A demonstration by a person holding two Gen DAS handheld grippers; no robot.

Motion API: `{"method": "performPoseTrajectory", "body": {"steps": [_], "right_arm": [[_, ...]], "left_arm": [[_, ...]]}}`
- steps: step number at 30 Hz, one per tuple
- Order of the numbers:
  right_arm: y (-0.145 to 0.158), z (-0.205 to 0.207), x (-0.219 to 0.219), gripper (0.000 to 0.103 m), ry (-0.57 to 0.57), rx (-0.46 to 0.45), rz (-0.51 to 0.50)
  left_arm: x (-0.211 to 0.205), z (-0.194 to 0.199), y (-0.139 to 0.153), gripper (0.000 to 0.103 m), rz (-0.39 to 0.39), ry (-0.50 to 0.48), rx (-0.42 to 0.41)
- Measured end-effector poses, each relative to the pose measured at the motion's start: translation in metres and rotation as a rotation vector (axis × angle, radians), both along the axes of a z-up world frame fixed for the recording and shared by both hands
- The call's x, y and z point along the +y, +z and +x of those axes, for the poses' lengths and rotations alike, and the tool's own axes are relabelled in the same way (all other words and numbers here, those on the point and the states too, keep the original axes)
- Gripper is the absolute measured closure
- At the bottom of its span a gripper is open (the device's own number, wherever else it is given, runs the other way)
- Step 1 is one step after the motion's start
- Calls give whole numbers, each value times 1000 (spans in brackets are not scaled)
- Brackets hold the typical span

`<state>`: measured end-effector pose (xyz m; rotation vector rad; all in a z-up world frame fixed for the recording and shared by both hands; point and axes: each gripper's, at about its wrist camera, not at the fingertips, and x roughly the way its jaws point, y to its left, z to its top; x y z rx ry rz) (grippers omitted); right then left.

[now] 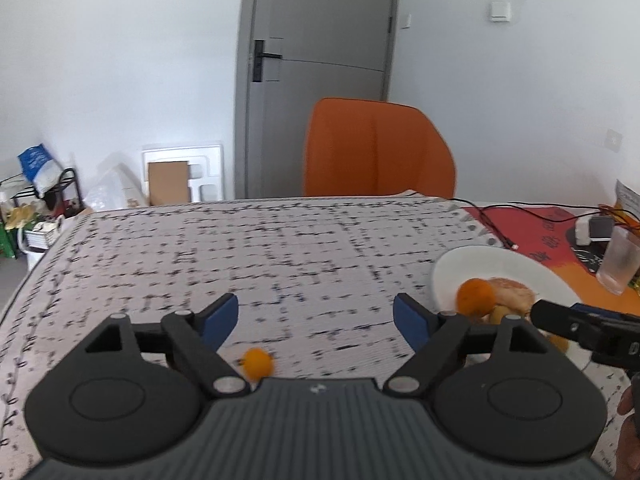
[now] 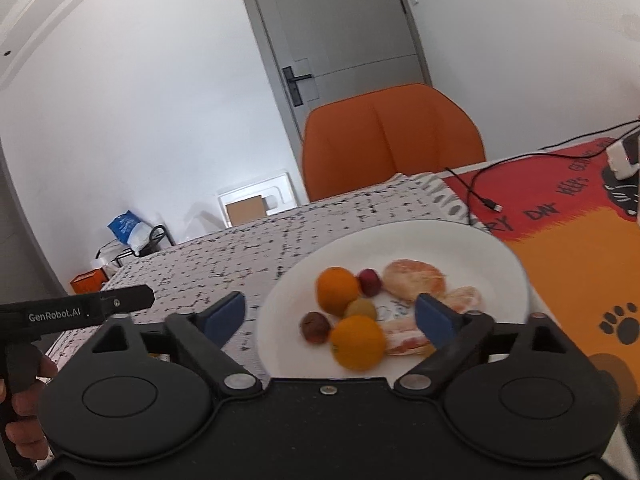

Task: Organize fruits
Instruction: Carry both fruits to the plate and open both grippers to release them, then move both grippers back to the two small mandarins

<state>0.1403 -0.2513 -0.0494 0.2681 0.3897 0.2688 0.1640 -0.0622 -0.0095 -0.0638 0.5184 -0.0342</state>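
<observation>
A white plate (image 2: 480, 248) holds two oranges (image 2: 357, 342), two small dark red fruits (image 2: 315, 326), a green fruit (image 2: 361, 308) and peeled citrus pieces (image 2: 414, 282). My right gripper (image 2: 330, 314) is open and empty, hovering over the plate's near side. My left gripper (image 1: 316, 314) is open and empty above the patterned tablecloth (image 1: 260, 248). A small orange fruit (image 1: 258, 363) lies on the cloth just under it, near the left finger. The plate (image 1: 472, 268) with an orange (image 1: 476, 297) sits to the left gripper's right.
An orange chair (image 1: 376, 148) stands behind the table's far edge. A red and orange mat (image 2: 568, 232) with a black cable (image 2: 476, 188) and a white charger (image 2: 622, 158) lies right of the plate. A clear plastic cup (image 1: 618, 260) stands at far right.
</observation>
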Motion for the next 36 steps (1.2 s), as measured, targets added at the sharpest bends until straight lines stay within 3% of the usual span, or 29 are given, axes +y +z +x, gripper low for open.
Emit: {"method": "performPoseTrajectory", "body": {"steps": [5,20,32,36], "right_arm": [[1,1,19,0,43,-5,-15],[9,6,71,0,139,-3,-96],[9,16,105,1,219,9,-138],[7,23,113,13,247,25,-140]], "left_arm": [[19,-9,-6,15,2,36,10],[63,-18,-22,17,-51,84,43],[83,-9,-36,43,-101,90,80],[83,-1,-43,49,-98,77,103]]}}
